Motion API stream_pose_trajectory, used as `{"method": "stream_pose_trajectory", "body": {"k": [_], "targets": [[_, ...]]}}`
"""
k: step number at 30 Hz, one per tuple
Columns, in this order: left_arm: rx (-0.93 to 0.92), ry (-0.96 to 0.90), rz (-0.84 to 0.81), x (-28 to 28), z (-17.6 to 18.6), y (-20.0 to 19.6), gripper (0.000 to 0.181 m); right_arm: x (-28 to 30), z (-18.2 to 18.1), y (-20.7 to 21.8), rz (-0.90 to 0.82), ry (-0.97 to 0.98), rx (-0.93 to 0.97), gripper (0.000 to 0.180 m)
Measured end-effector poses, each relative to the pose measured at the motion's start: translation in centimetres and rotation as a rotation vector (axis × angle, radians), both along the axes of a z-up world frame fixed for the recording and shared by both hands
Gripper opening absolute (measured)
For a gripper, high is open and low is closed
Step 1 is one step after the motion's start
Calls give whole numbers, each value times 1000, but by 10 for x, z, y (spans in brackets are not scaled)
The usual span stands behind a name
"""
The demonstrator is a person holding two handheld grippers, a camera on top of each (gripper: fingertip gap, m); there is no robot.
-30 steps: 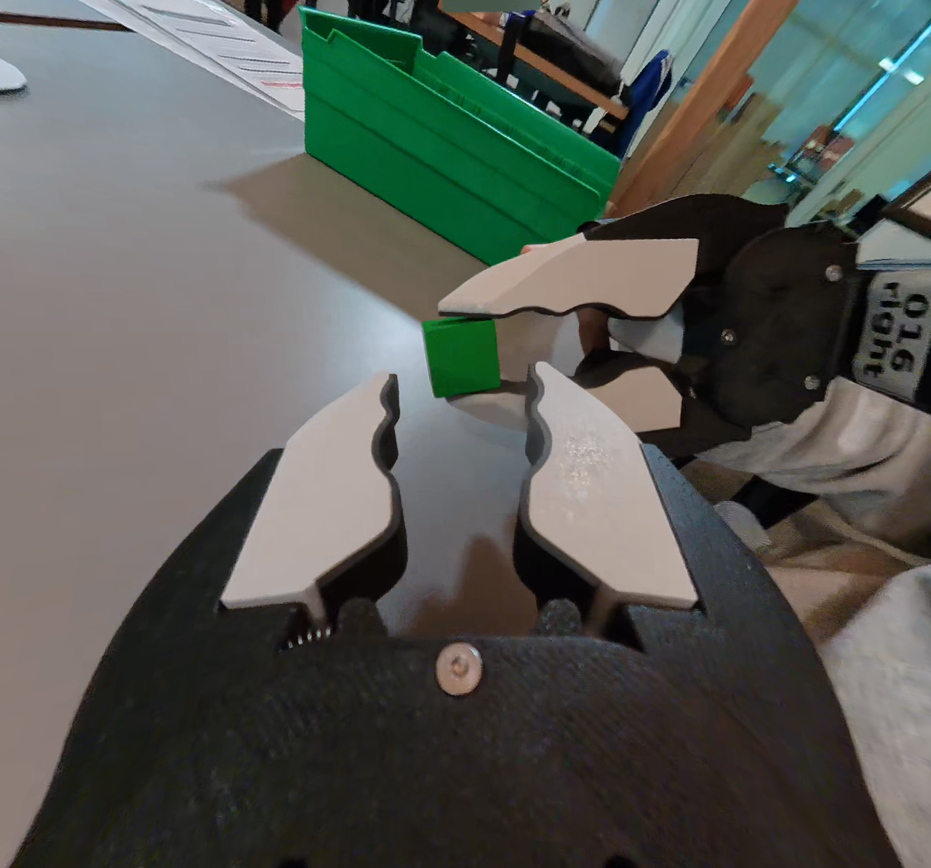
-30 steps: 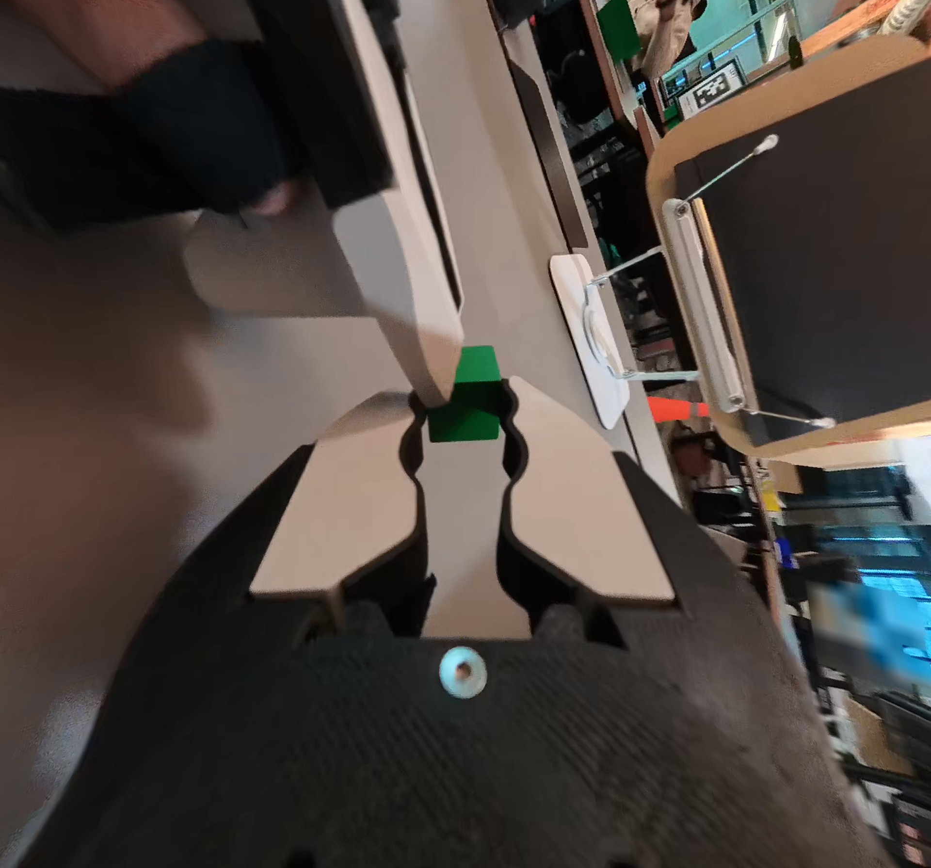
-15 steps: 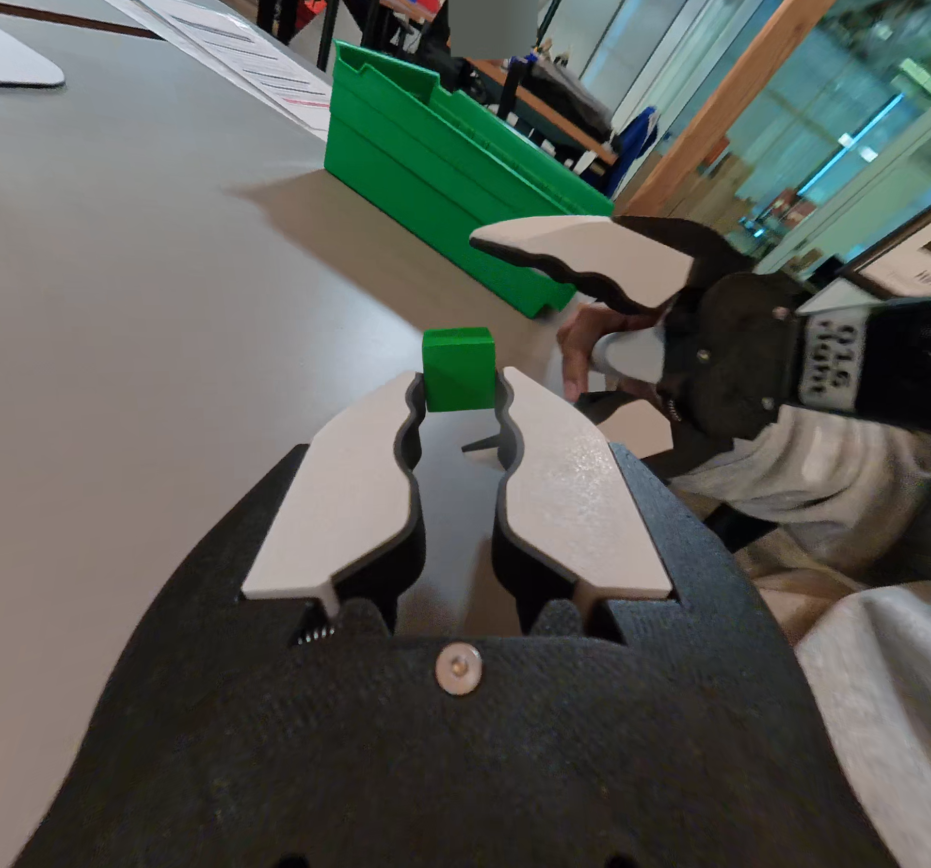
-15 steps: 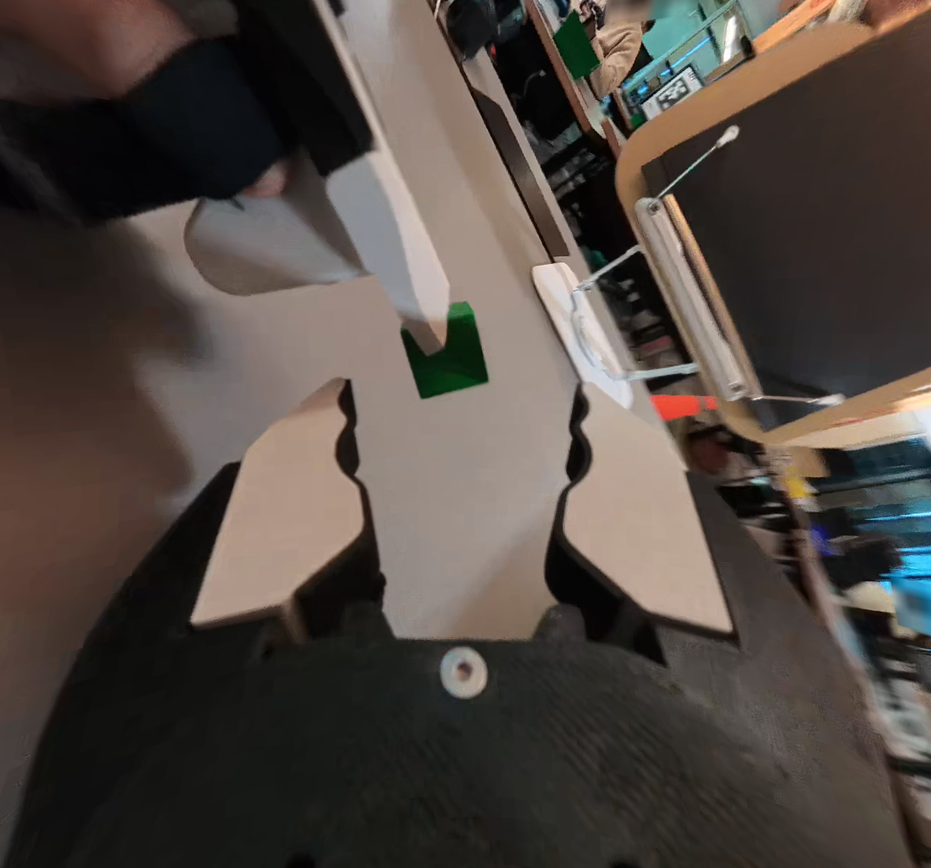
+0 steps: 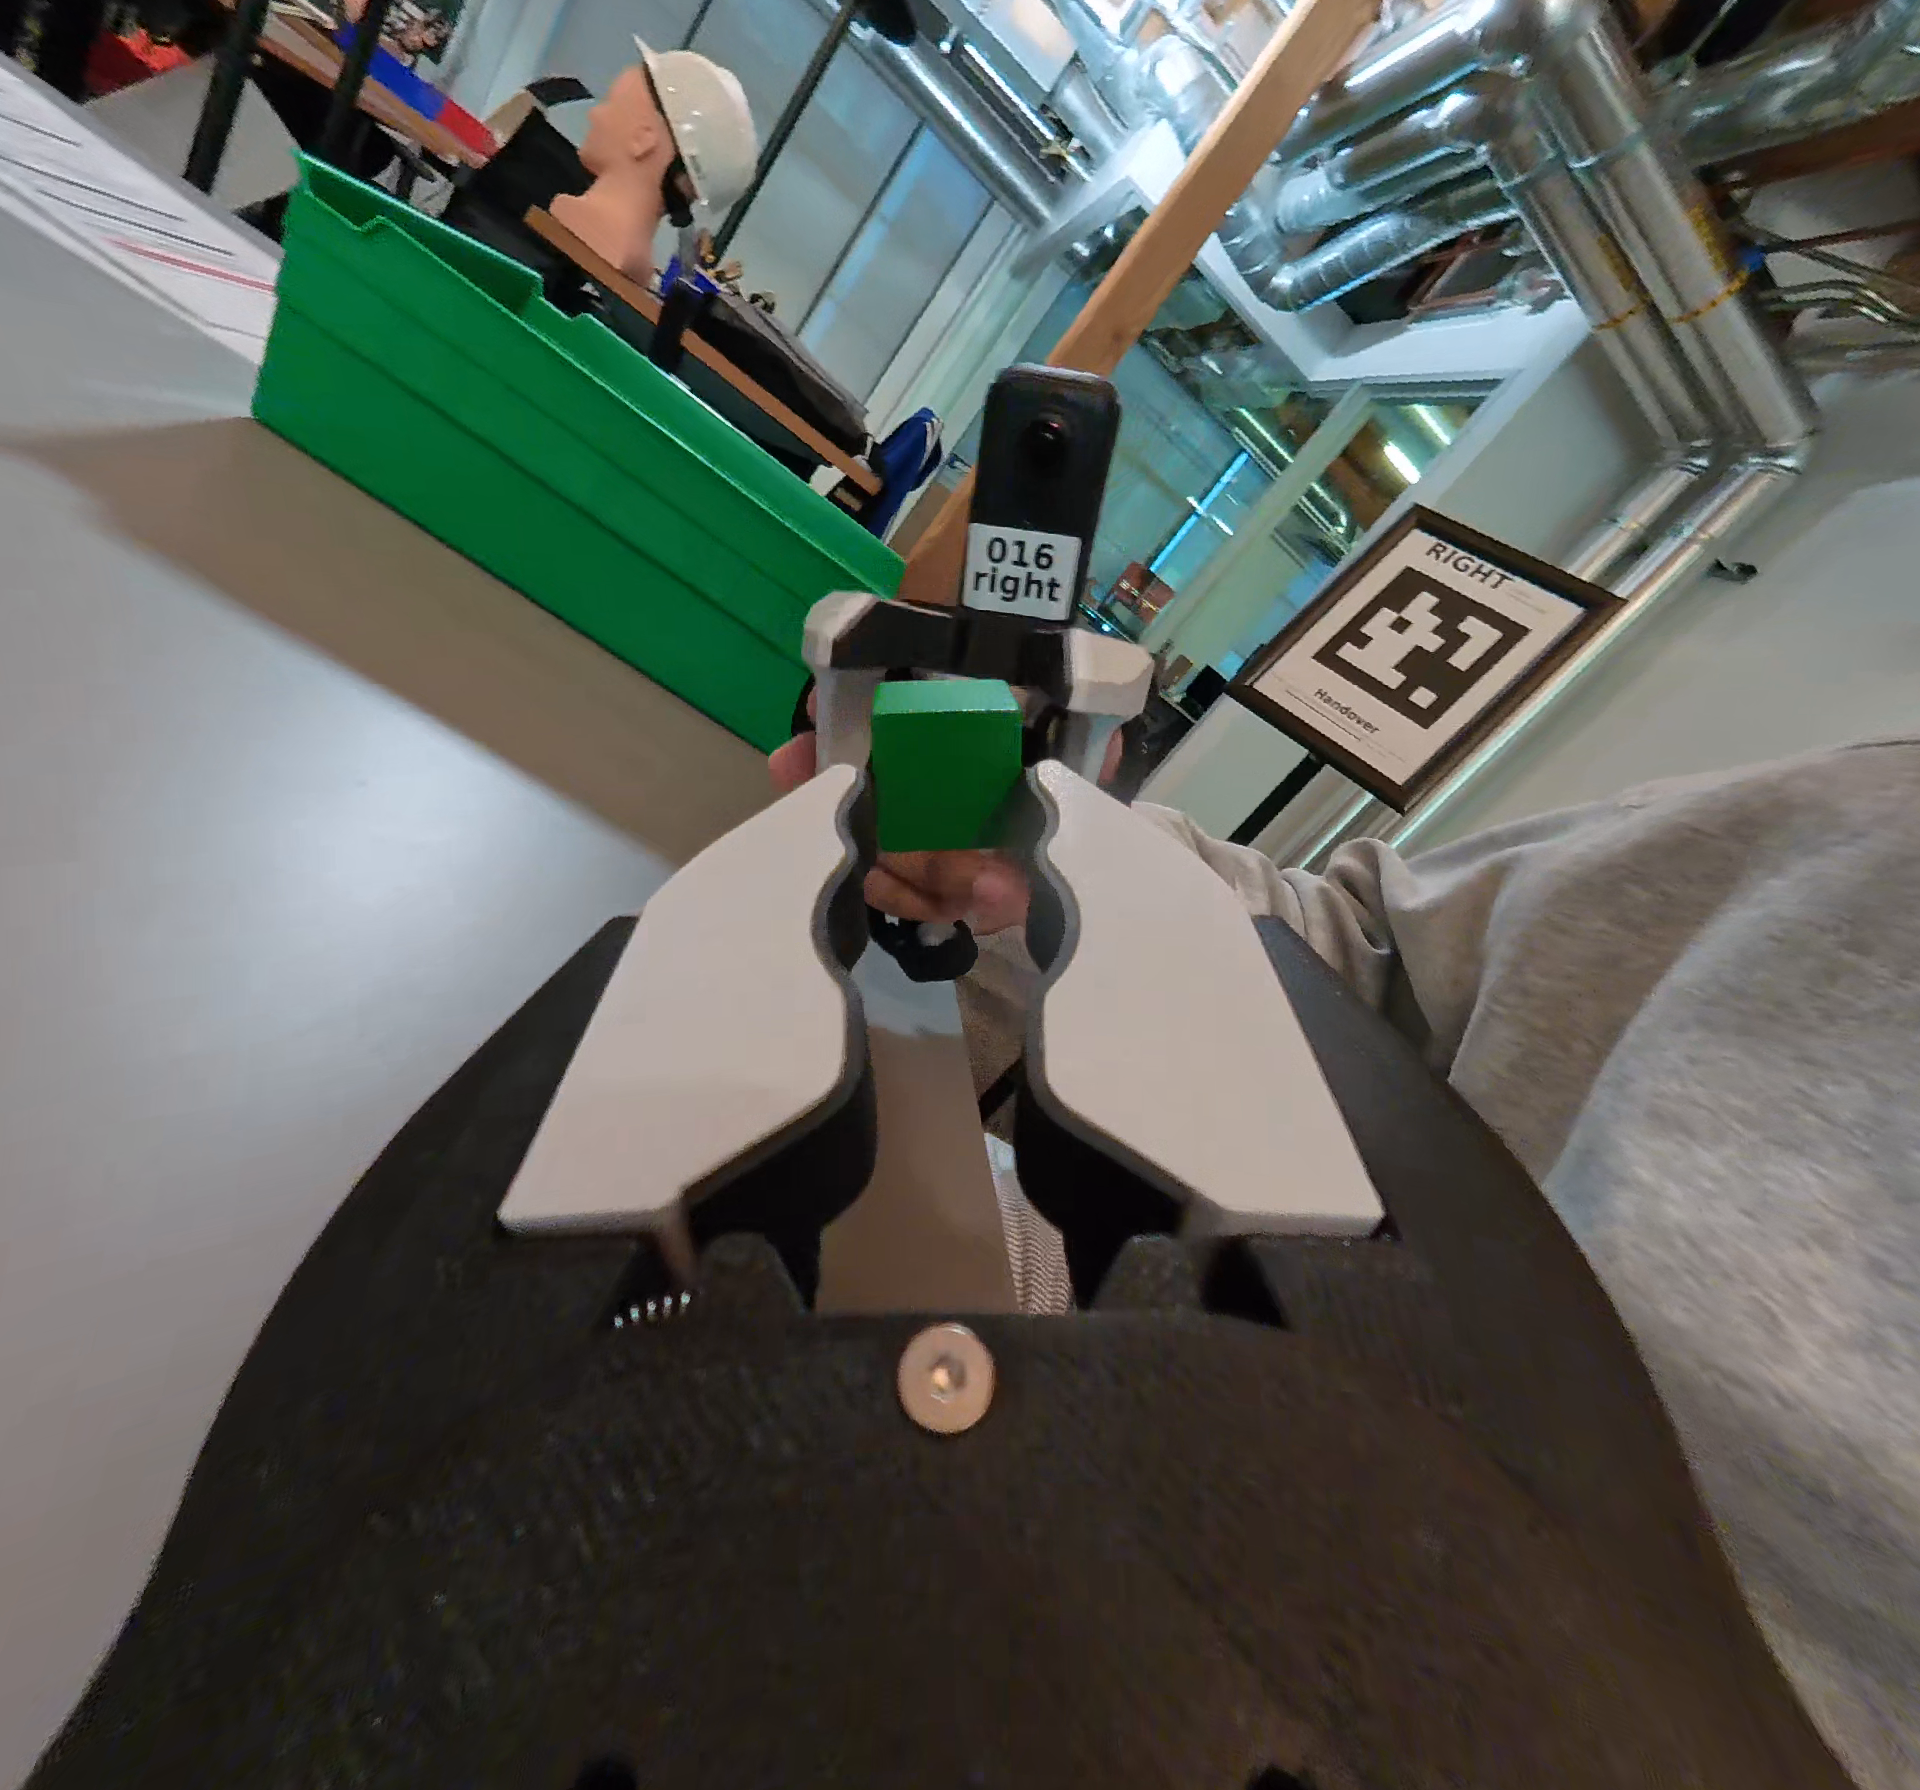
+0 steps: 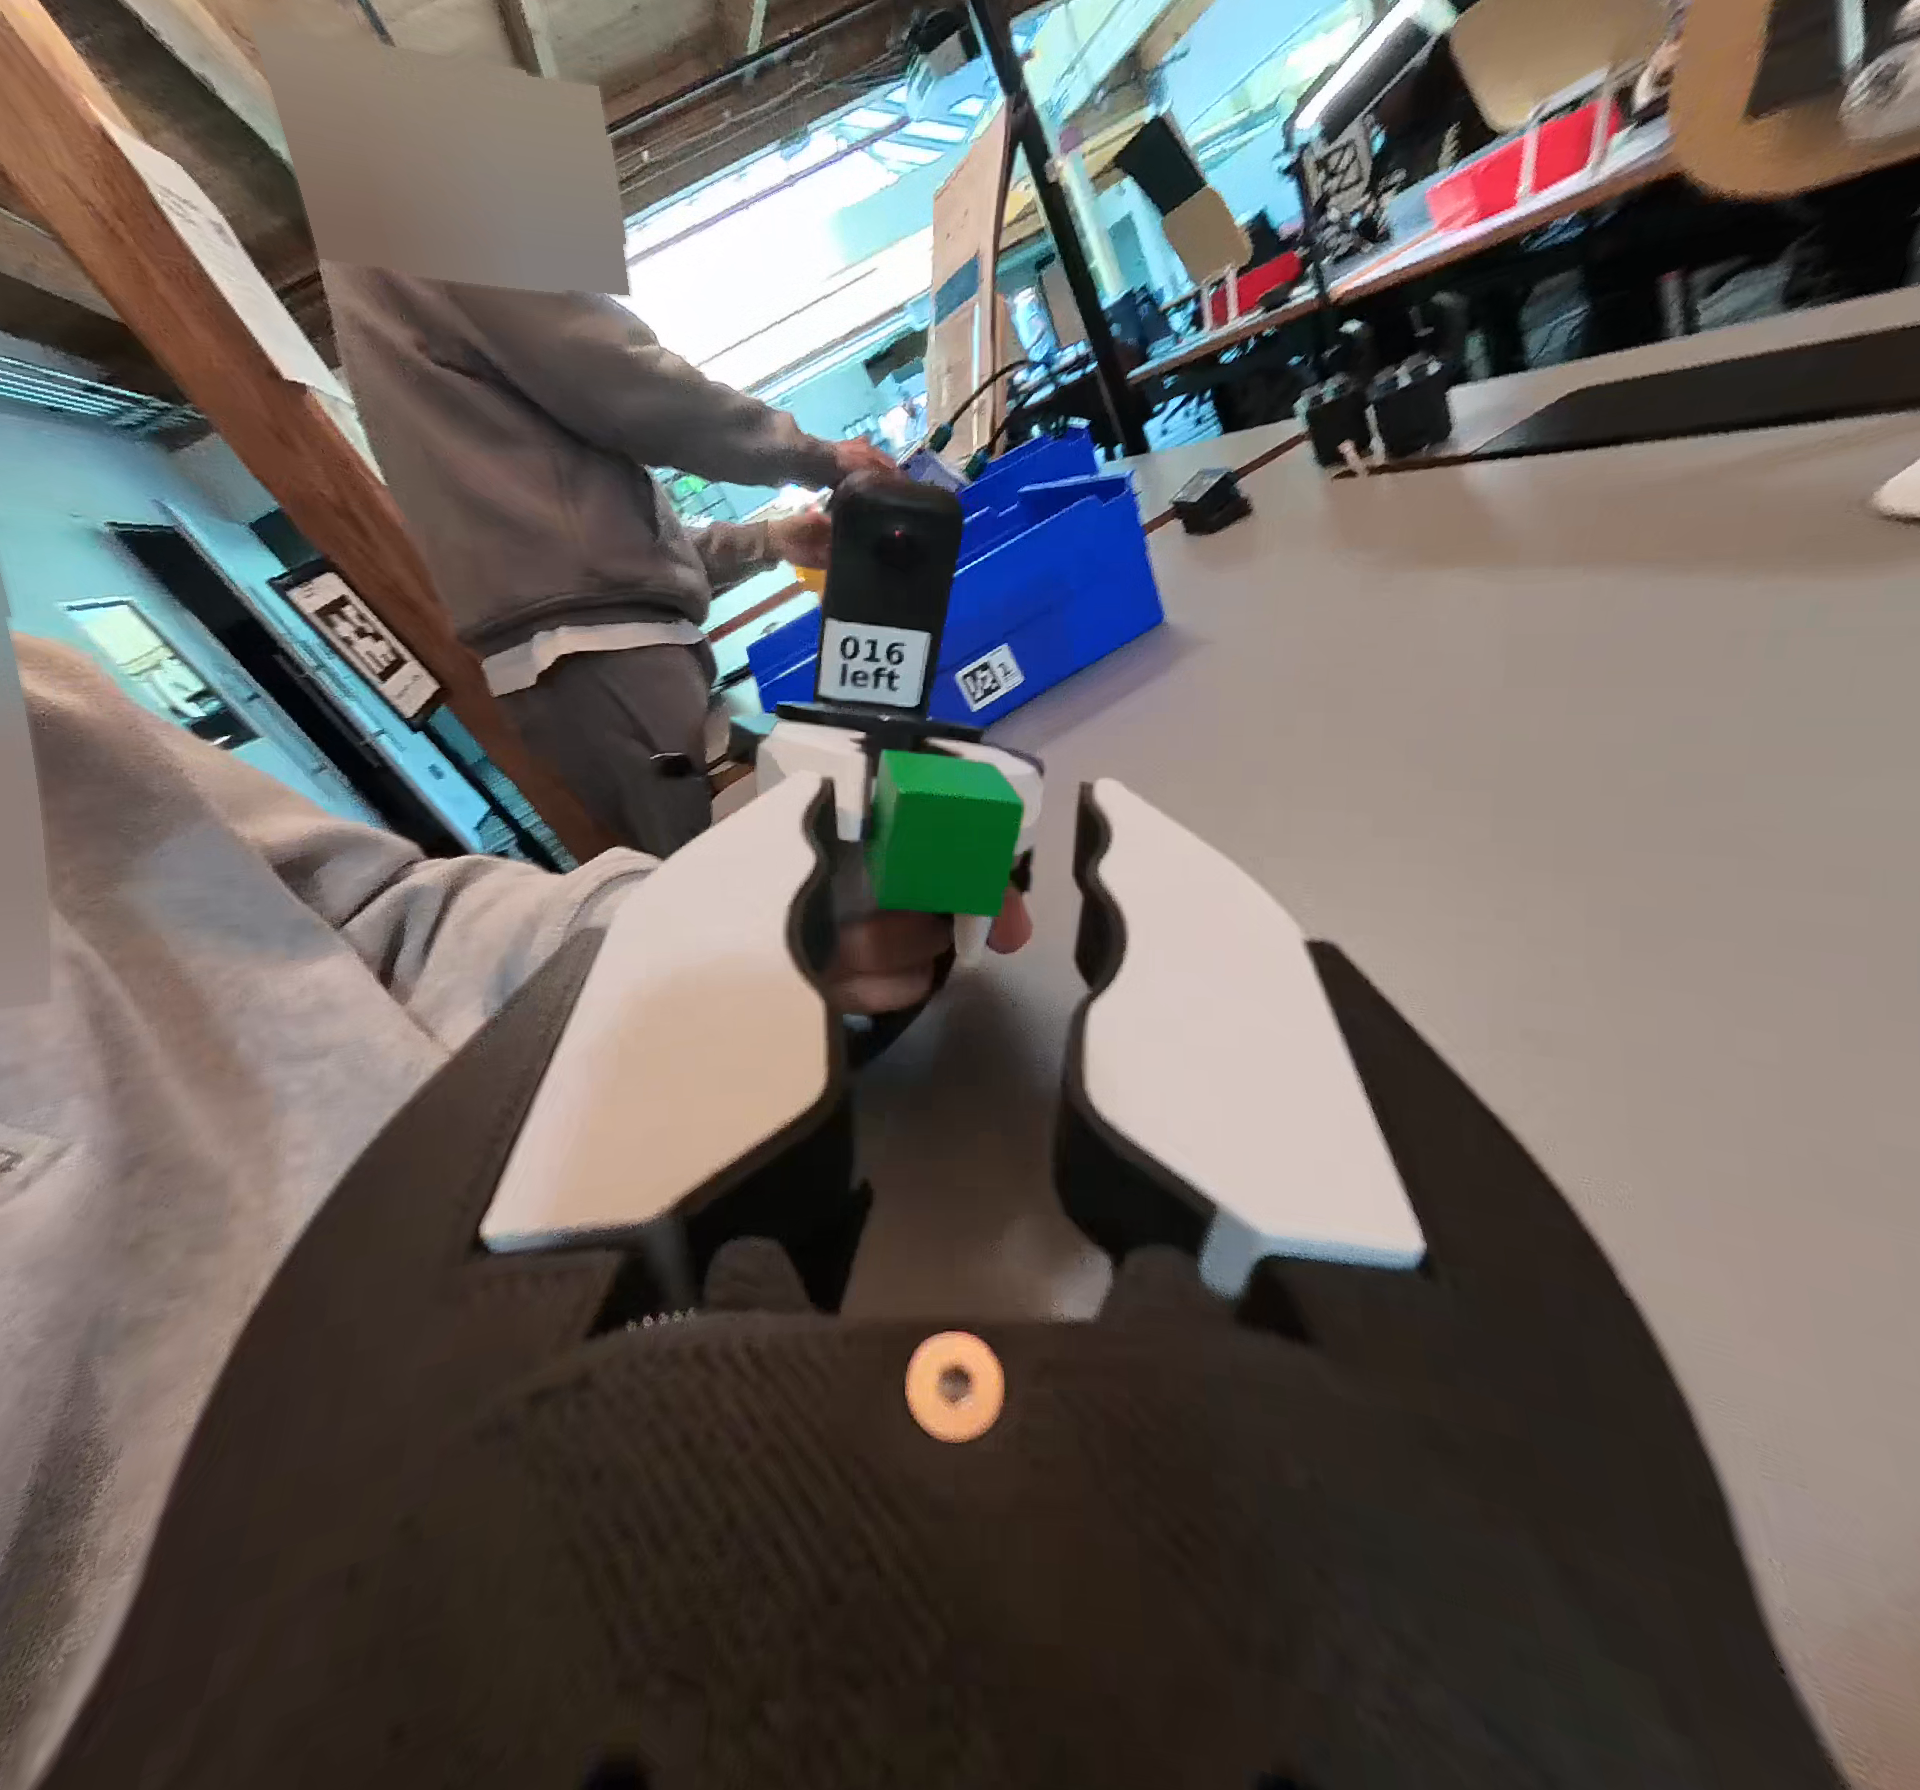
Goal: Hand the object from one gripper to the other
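Two bins sit on my tabletop (image 6: 1558, 701): a green bin (image 5: 540, 462), a blue bin (image 6: 1049, 587), contents hidden. My left gripper (image 5: 943, 805) pinches the green block (image 5: 940, 766) aloft; my right gripper (image 6: 951, 847) faces it, fingers spread.

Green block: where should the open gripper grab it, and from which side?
My guess: the small green plastic block sticks out past the left gripper, which pinches its back part. The right gripper faces it head-on with fingers spread wide. So come straight on and close on the block's free front half, on its flat side faces, clear of the other fingers.
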State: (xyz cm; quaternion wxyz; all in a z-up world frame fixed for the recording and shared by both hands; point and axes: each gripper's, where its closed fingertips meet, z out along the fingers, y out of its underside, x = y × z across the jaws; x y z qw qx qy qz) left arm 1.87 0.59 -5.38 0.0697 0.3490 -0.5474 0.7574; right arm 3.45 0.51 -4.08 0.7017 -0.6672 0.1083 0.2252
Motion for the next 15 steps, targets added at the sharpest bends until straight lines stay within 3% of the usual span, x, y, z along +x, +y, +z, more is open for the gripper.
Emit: {"method": "stream_pose_trajectory", "body": {"k": [3,9,15], "targets": [[-1,-13,-36,-5,1,-5,27,-13,-7,5,72,20,-42,28],[-1,-20,-21,-4,1,-6,27,-12,-7,5,78,57,-52,28],[114,-144,164,8,2,4,64,-1,-8,0,82,216,-43,27]]}}
